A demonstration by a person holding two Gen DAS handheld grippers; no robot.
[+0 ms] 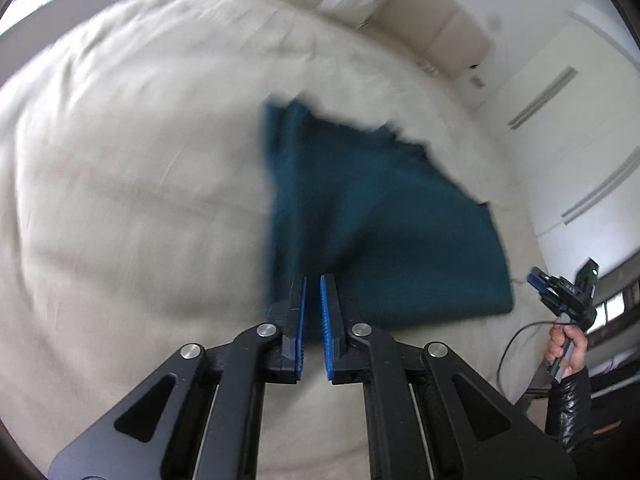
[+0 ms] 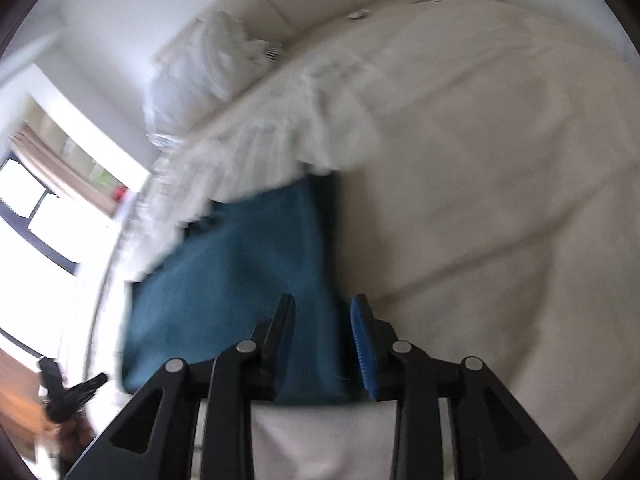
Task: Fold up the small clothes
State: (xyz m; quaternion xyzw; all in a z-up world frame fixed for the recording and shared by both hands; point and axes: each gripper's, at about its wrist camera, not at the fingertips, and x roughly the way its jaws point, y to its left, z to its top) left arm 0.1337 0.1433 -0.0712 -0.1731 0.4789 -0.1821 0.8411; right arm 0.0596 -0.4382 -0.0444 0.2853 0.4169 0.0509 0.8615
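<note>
A dark teal cloth (image 1: 380,220) lies folded flat on the cream bed sheet (image 1: 140,180). My left gripper (image 1: 313,280) hovers over the cloth's near left corner. Its blue pads stand almost together and nothing is pinched between them. In the right wrist view the same cloth (image 2: 248,260) lies under my right gripper (image 2: 324,300), whose jaws stand apart above the cloth's right edge without pressing on it. The right gripper (image 1: 538,280) also shows at the far right, held by a hand (image 1: 568,344). The left gripper (image 2: 80,386) is a dark blur at the bottom left.
A white ruffled fabric (image 2: 260,148) overlaps the cloth's far edge. A white bundle (image 2: 208,60) rests against the padded headboard (image 1: 452,28). The sheet (image 2: 480,200) spreads wide to the right. A bright window (image 2: 40,208) is at the left, and a black cable (image 1: 516,344) hangs from the right gripper.
</note>
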